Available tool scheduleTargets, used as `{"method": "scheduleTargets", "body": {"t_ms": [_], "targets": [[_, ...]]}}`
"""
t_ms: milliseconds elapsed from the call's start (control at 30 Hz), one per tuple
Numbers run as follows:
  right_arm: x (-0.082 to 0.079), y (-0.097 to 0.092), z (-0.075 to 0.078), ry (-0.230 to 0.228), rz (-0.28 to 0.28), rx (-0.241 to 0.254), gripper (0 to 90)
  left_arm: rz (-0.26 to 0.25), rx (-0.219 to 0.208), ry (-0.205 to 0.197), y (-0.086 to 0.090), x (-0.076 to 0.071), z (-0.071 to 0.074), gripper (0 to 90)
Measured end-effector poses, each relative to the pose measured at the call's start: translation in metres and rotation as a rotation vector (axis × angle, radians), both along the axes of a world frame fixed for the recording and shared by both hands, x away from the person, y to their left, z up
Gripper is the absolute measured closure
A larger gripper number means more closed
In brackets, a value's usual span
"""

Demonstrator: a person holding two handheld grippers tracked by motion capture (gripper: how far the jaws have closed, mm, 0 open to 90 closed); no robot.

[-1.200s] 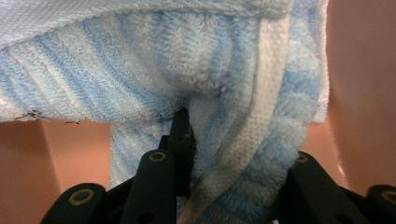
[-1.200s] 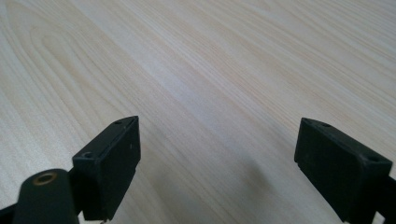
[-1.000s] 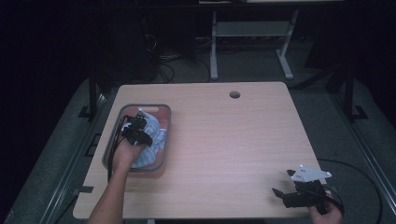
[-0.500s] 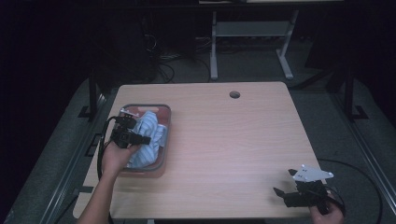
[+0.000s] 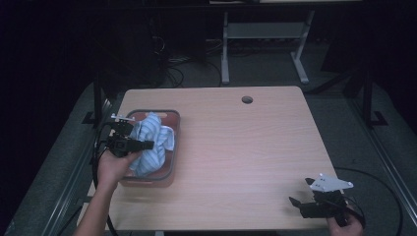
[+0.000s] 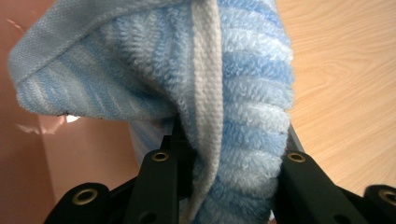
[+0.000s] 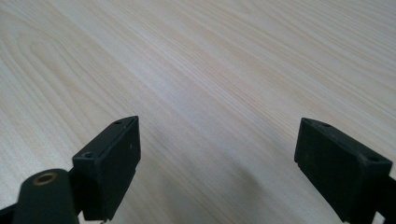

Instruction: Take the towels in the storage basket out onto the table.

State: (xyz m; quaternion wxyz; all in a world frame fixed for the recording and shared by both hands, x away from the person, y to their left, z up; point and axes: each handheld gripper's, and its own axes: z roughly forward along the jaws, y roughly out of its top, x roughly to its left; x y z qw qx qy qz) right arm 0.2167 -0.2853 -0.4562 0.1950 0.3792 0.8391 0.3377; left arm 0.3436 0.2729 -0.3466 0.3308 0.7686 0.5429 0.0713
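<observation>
Lifted striped blue towel [image 5: 150, 142], seemingly bunched, left gripper [image 5: 147, 144] clamped

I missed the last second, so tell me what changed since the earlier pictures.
The left gripper, shut on the blue striped towel, drew back toward the left rim of the pink bin, pulling the towel up with it. The right gripper stayed open at the table's near right corner.

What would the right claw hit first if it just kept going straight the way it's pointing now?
Probably nothing soon. The right claw is open and aims left, low over the bare table. If it angles down slightly, it would meet the tabletop first. Depth is hard to judge here.
</observation>
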Motion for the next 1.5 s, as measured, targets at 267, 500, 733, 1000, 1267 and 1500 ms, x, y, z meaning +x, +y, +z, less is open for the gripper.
{"method": "scheduleTargets", "body": {"t_ms": [267,500,733,1000,1267,1500], "targets": [[0.000,-0.001,-0.001,0.010,-0.002,0.009,13.8,0.023,-0.042,-0.022,0.007,-0.003,0.013,69.7],[-0.001,-0.003,-0.001,0.010,-0.006,0.019,13.8,0.035,-0.054,-0.042,0.007,-0.003,0.028,69.7],[-0.001,-0.002,-0.001,0.011,-0.006,0.019,13.8,0.023,-0.063,-0.051,-0.001,-0.001,0.040,69.7],[0.000,-0.002,-0.001,0.004,-0.004,0.015,13.8,0.015,-0.079,-0.075,-0.006,-0.003,0.056,69.6],[0.000,-0.003,-0.001,0.002,-0.006,0.011,13.8,0.002,-0.095,-0.084,-0.014,-0.002,0.065,69.6],[0.000,-0.003,-0.001,0.007,-0.012,0.022,13.8,-0.020,-0.100,-0.091,-0.029,0.001,0.072,69.5]]}}
